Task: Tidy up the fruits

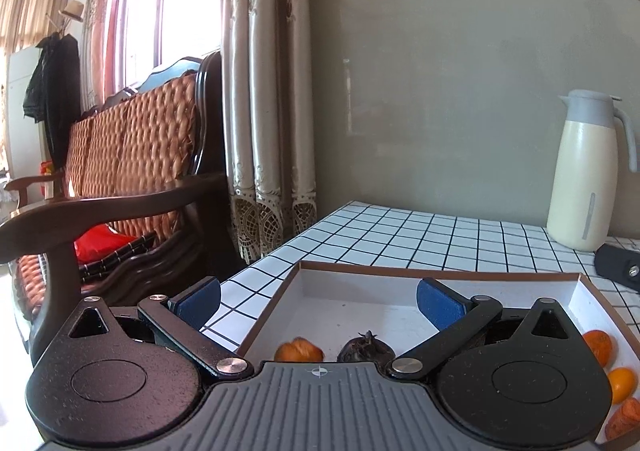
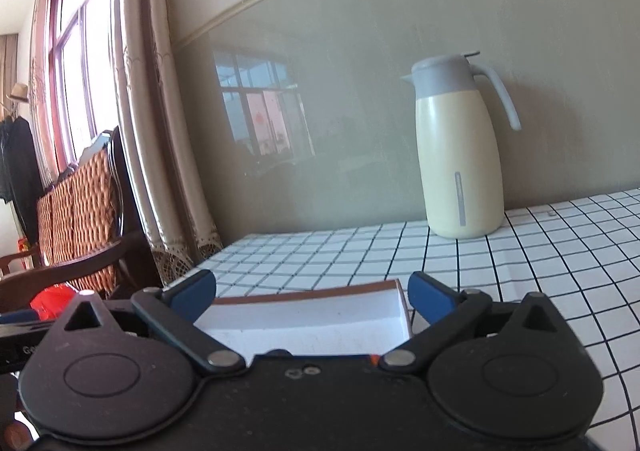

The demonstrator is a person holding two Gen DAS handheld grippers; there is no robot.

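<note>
Just ahead of and below my left gripper [image 1: 318, 301], an orange fruit [image 1: 299, 351] and a dark fruit [image 1: 366, 349] lay side by side in the tray [image 1: 440, 274], more orange ones [image 1: 599, 347] off to its right. That gripper gaped wide and empty, the nearer one. My right gripper [image 2: 312, 297] was equally wide, holding nothing, over the tray's far corner [image 2: 400, 285]. Beyond stood the jug [image 2: 460, 155] on the table [image 2: 560, 251].

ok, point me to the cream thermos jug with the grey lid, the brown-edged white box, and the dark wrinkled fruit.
cream thermos jug with grey lid [image 2: 460, 171], right wrist view, on the middle of its body.
brown-edged white box [image 1: 440, 273], left wrist view, on its far rim.
dark wrinkled fruit [image 1: 365, 349], left wrist view, on its top.
</note>
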